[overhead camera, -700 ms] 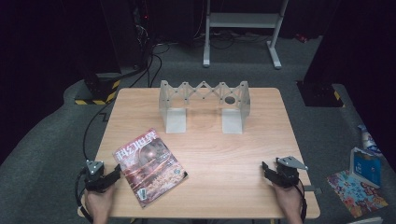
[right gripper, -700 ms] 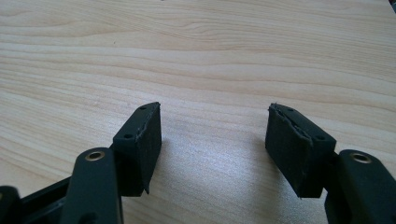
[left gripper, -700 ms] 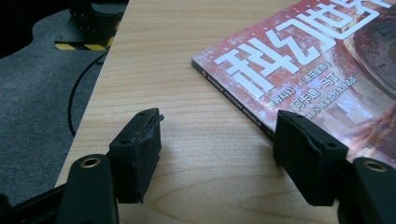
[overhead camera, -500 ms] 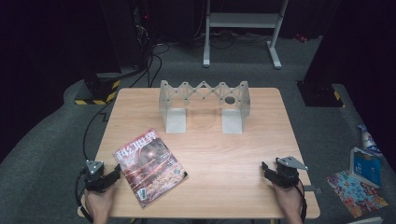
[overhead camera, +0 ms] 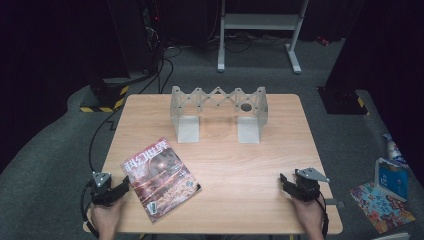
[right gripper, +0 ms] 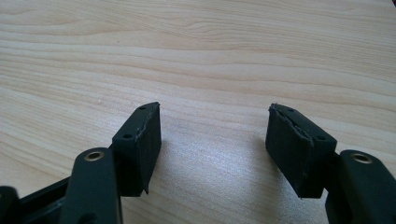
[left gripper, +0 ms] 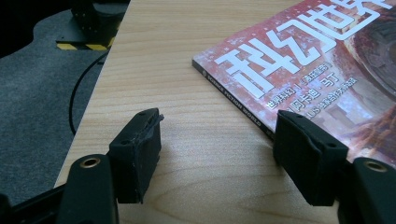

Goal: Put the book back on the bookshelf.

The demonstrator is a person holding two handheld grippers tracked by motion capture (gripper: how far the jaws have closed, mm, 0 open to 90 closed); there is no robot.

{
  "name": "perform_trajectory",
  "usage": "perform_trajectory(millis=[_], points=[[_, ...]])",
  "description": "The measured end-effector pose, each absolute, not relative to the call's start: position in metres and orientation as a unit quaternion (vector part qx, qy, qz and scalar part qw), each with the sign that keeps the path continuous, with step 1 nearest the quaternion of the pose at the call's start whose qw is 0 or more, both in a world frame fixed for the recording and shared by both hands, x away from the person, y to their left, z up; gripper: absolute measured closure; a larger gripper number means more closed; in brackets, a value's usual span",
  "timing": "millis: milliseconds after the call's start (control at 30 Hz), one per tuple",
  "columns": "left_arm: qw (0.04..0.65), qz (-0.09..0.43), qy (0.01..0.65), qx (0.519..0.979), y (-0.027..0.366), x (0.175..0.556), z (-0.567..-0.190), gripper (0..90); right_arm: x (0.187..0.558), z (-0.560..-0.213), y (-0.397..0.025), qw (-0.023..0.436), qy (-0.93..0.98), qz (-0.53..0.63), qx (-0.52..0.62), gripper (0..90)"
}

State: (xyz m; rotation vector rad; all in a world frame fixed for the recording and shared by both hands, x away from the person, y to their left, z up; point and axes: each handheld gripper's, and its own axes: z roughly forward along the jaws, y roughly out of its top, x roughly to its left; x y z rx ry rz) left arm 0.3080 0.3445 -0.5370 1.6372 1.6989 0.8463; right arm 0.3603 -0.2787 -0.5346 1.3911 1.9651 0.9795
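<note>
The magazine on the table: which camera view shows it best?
The high view: the whole magazine lies flat near the left gripper. The left gripper view shows its title corner close up, one jaw tip over its edge. The right gripper view shows bare table.

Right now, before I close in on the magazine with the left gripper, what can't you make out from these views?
- Magazine: the left gripper view's right and top edges cut off most of the cover.
- Magazine's near edge: hidden behind a finger of the left gripper, so contact is unclear.
- Small cover print: too small in the high view.
- Rack: its far side is hidden by its own frame in the high view.
</note>
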Motion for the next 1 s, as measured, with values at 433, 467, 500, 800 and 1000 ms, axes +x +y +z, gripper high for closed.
perform_trajectory(millis=[433, 467, 500, 800, 1000], points=[[0.338, 0.290, 0.666, 0.598, 0.350, 0.309, -0.534, 28.7, 0.360, -0.535, -0.279, 0.268, 0.729, 0.363, 0.514, 35.9], [0.340, 0.287, 0.669, 0.596, 0.350, 0.309, -0.533, 28.6, 0.360, -0.535, -0.279, 0.268, 0.729, 0.363, 0.514, 35.9], [0.342, 0.285, 0.669, 0.596, 0.351, 0.309, -0.533, 28.6, 0.360, -0.535, -0.279, 0.268, 0.730, 0.363, 0.514, 35.8], [0.366, 0.264, 0.669, 0.591, 0.352, 0.305, -0.531, 28.1, 0.360, -0.535, -0.279, 0.267, 0.730, 0.363, 0.513, 35.8], [0.378, 0.254, 0.666, 0.591, 0.351, 0.299, -0.530, 28.3, 0.360, -0.535, -0.279, 0.267, 0.730, 0.363, 0.513, 35.8]])
